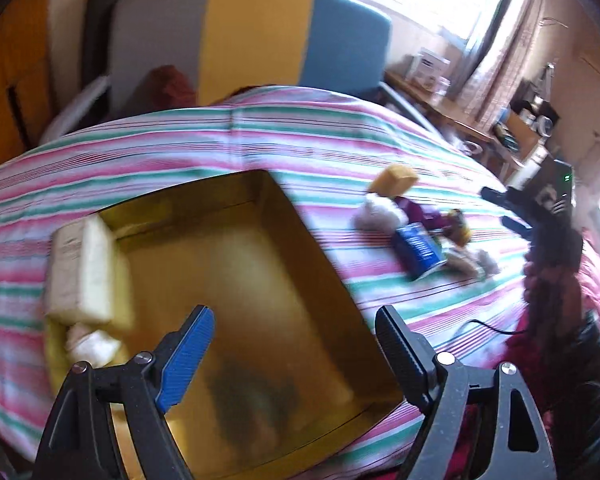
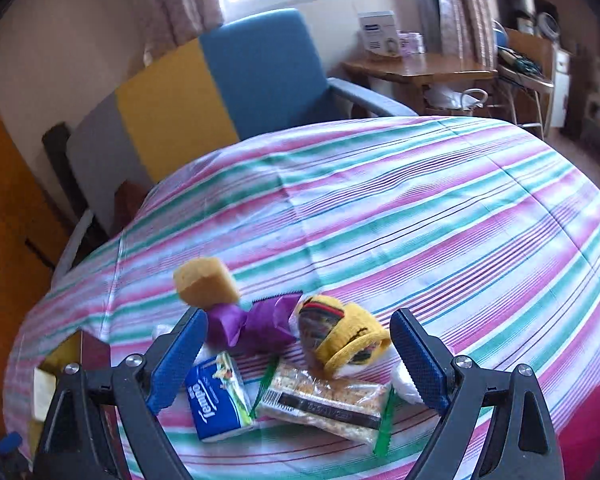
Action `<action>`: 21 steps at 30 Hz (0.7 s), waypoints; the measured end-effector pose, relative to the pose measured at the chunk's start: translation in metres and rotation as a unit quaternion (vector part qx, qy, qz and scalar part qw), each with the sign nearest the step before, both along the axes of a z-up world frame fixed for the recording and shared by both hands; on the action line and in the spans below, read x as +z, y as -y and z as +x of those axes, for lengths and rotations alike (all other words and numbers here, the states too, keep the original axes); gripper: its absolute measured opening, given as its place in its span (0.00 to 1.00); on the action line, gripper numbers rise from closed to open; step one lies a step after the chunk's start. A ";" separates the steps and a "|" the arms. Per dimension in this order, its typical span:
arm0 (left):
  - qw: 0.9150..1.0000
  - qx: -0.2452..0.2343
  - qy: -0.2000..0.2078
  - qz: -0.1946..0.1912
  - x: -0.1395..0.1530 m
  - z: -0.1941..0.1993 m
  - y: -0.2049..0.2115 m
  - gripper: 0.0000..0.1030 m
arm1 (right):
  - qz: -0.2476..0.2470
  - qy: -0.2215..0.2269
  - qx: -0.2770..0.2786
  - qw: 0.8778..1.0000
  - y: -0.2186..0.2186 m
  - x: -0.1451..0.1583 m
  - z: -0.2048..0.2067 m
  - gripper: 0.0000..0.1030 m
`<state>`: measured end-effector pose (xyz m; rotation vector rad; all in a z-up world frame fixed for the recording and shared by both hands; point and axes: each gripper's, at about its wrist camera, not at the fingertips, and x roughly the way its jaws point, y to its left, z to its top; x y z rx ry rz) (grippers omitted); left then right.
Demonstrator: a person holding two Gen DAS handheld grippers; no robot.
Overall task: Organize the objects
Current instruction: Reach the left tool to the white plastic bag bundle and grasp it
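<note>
A: Gold card, that box (image 1: 260, 300) — it sits on the striped sheet (image 2: 420, 208), and the left gripper (image 1: 296, 340) hovers right over it, jaws apart, nothing between them.

B: Anything in it?

A: A pale foam block (image 1: 88, 264) leans at its left edge, something white crumpled just below that. The floor of the box is too blurred to read.

B: And the rest?

A: The pile lies off the box's right side, apart from it. The right gripper (image 2: 296, 356) is the nearer one: jaws wide, empty, with the pile straight ahead between the fingers.

B: What's closest?

A: The tissue pack (image 2: 218, 400) beside the left finger, and the snack bar (image 2: 324, 400) in clear wrap just right of it. The bar's long axis runs across the jaws, left to right, so I'd judge a turn of the wrist is needed to close across its short side. Behind them lie a yellow sock (image 2: 344, 340), a purple wrapper (image 2: 256, 324) and a sponge (image 2: 206, 282).

B: So the right hand picks?

A: Likely, then carries left to the box.
</note>
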<state>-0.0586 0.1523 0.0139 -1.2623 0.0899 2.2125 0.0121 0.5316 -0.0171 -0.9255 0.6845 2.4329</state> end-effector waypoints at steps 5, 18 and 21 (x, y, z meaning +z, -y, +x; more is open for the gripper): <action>0.999 -0.051 0.004 -0.009 0.004 -0.016 -0.060 0.68 | -0.014 -0.001 0.012 1.000 0.001 -0.002 0.001 0.91; 0.985 -0.007 0.167 0.034 -0.066 -0.100 -0.174 0.60 | -0.050 -0.017 0.013 0.999 -0.005 -0.004 0.005 0.93; 0.977 0.032 0.203 0.051 -0.084 -0.113 -0.182 0.64 | -0.063 -0.019 0.013 0.998 -0.008 -0.005 0.005 0.93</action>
